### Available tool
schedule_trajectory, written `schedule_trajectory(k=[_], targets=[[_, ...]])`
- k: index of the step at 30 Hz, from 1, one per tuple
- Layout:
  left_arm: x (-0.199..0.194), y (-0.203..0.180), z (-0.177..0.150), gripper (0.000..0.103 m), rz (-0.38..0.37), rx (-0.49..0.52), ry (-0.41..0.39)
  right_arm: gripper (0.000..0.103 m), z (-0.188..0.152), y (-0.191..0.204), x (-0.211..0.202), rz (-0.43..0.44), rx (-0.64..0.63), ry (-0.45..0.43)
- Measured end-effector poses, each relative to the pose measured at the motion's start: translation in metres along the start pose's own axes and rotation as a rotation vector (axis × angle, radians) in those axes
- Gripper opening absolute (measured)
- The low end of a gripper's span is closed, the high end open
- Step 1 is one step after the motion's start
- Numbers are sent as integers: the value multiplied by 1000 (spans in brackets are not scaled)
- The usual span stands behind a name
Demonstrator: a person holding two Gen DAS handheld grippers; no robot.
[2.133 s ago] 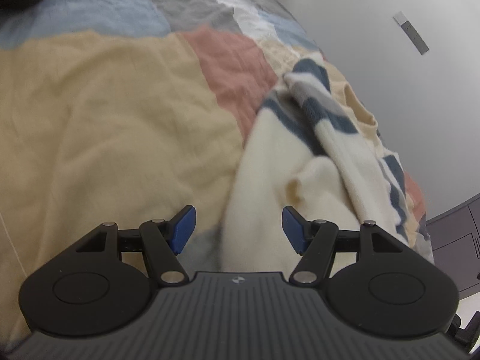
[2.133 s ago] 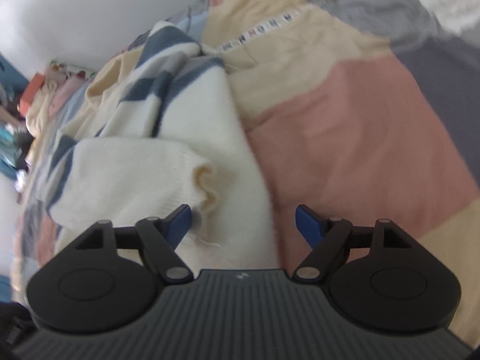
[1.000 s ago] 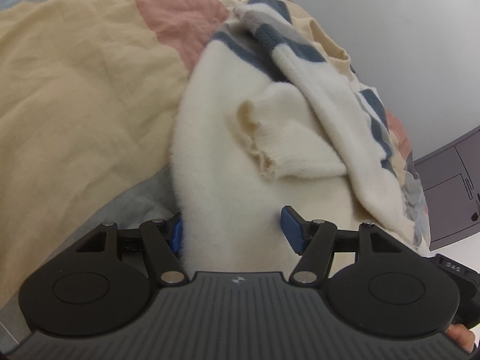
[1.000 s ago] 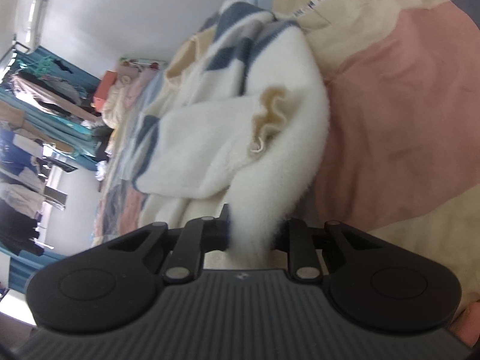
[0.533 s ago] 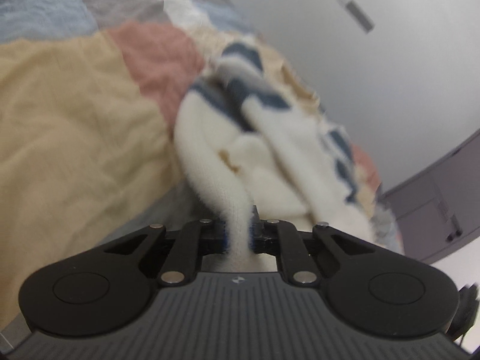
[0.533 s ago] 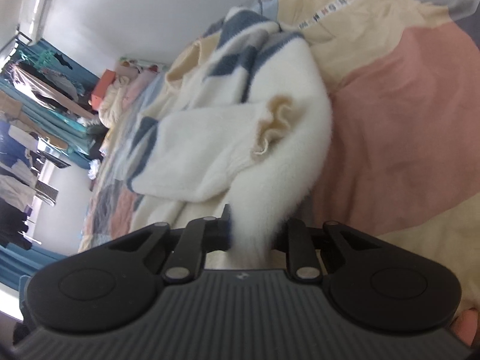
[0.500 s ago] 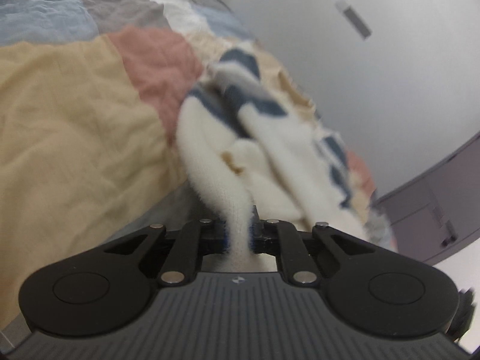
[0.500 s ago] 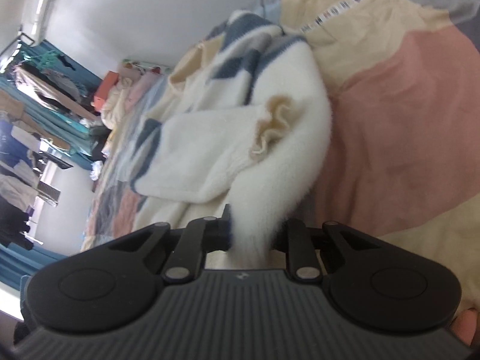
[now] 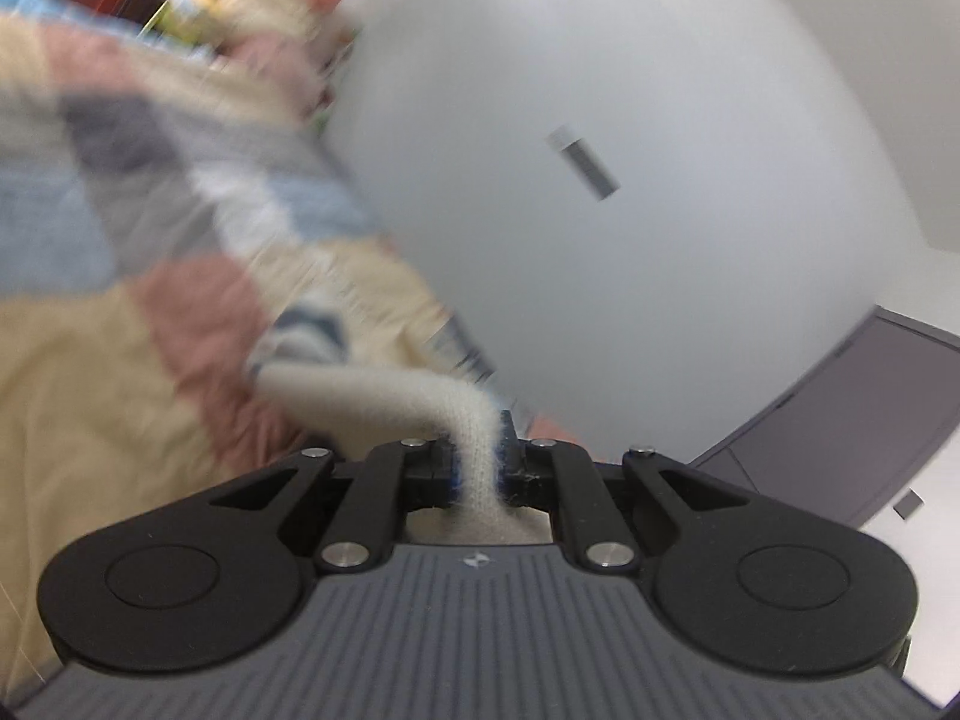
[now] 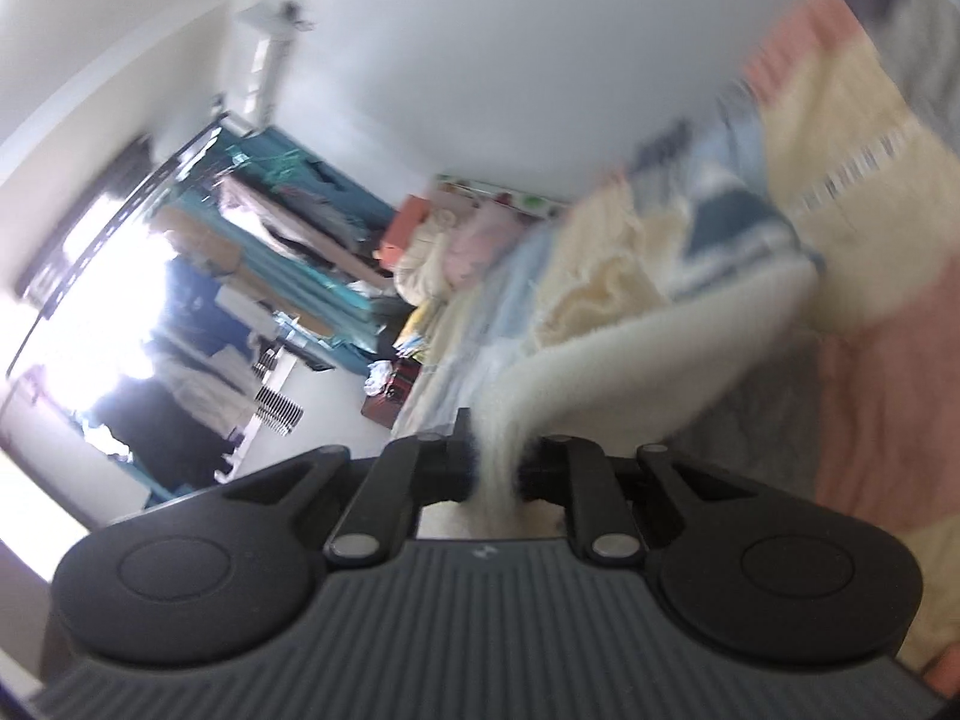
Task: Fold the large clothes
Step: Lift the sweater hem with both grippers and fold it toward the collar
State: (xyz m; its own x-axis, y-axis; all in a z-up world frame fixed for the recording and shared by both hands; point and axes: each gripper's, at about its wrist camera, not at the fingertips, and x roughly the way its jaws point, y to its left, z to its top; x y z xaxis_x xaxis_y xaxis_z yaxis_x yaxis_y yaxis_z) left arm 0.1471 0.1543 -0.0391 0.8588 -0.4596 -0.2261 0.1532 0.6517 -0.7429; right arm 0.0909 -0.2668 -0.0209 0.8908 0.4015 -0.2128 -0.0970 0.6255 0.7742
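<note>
Sweater [image 9: 384,399] pinched between both claws

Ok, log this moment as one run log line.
left gripper: shut on sweater | right gripper: closing on sweater | sweater: partly raised off quilt

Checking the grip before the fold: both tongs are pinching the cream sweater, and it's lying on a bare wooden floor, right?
Not a floor. Both wrist views show the cream sweater trailing onto a patchwork bedspread. The left tongs and right tongs do pinch it.

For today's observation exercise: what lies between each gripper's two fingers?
Cream sweater fabric fills both gaps: the left gripper in its wrist view, the still-closing right gripper in its own.
</note>
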Motion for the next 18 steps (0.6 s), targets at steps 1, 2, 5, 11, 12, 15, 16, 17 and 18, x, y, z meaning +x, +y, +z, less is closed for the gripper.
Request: schedule_trajectory(k=[1,2,5,11,12,15,16,17,18], targets=[[-10,-9,2,11,-17,4,-12,14,5,9,-6,12,-14,-3],[-19,-18,4,11,-36,9,-23,14,9,17,-13,24,-27,-6],[-49,-42,8,11,-83,38,-58,14,14,38,-36,73,-69,-20],[-105,-69,-8,12,-123,59,-118,15,8,54,-76,121,-91,-28],[-110,-68,-14,12,-130,41,-116,15,6,53,-77,109,-87,-22],[-119,-58,-32,12,-97,11,-114,15,-8,44,-76,66,-81,12],[-120,-55,-39,12,-81,8,-106,15,-14,40,-73,53,-77,27],[-121,-50,-45,12,-74,0,-95,15,-21,34,-72,44,-68,37],[-121,-43,-53,12,-70,-9,-83,15,-27,27,-72,36,-54,41]])
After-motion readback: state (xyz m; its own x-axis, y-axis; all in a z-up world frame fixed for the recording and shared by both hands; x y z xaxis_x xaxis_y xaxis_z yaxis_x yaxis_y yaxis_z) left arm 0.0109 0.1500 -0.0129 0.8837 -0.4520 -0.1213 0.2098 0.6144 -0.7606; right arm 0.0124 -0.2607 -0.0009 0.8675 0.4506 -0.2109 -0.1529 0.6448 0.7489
